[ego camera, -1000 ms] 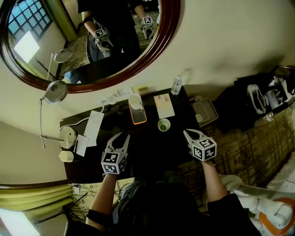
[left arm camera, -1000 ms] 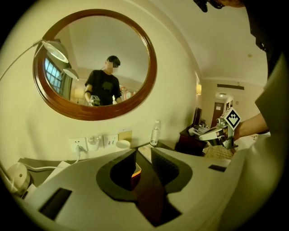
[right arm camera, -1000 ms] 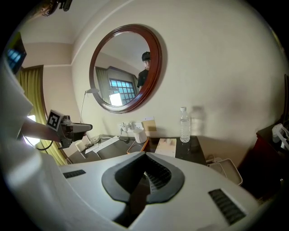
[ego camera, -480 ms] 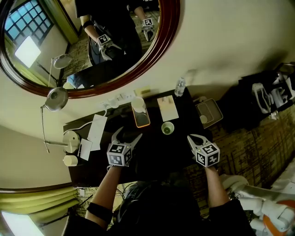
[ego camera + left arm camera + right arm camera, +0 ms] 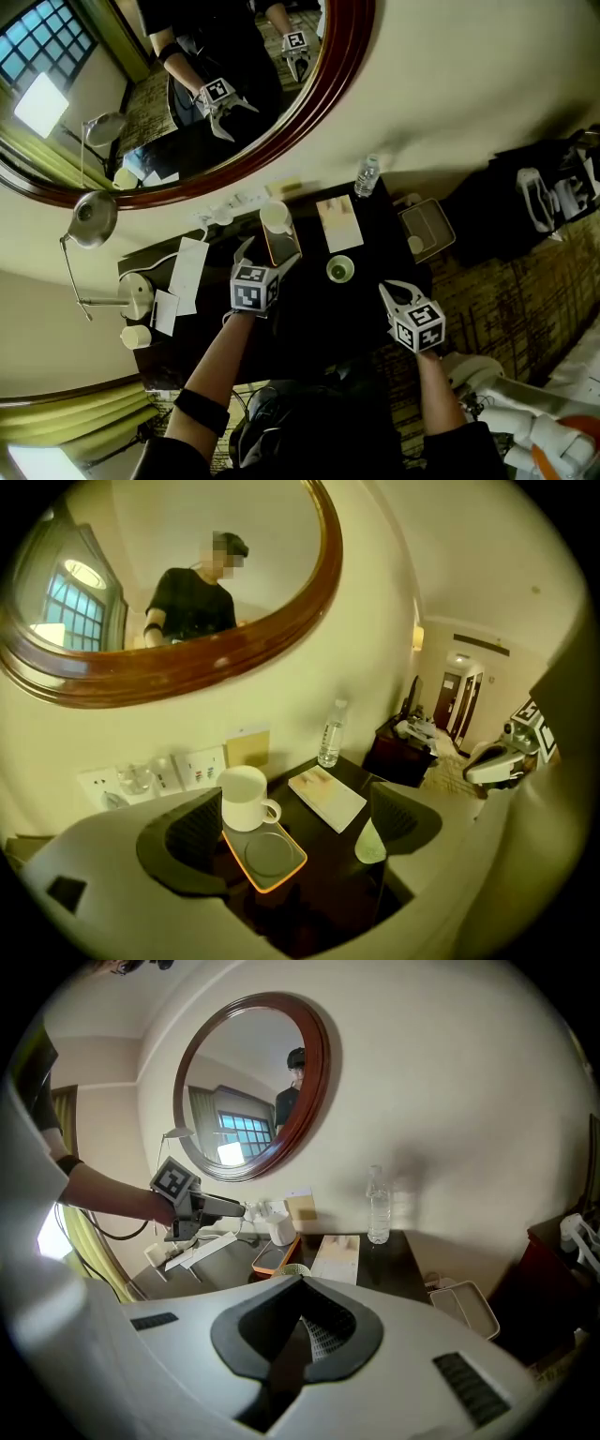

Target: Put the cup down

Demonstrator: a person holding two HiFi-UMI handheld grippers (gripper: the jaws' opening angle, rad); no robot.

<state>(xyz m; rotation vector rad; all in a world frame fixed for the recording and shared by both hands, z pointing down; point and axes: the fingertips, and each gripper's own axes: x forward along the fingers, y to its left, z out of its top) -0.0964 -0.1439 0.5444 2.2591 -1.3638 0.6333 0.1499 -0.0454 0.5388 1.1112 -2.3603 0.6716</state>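
Left gripper [image 5: 295, 810]: jaws have just been opening and are spread wide, nothing between the pads. The white mug [image 5: 244, 797] stands upright just past the left jaw, left of centre in the left gripper view, on the far end of the orange tray [image 5: 269, 887]. A small green cup [image 5: 370, 841] is by the right jaw, on the dark table [image 5: 328, 892]. Notepad [image 5: 326, 797] and water bottle [image 5: 330, 733] sit further back. Right gripper [image 5: 302, 1309], lower right of head view: jaws pressed together, empty.
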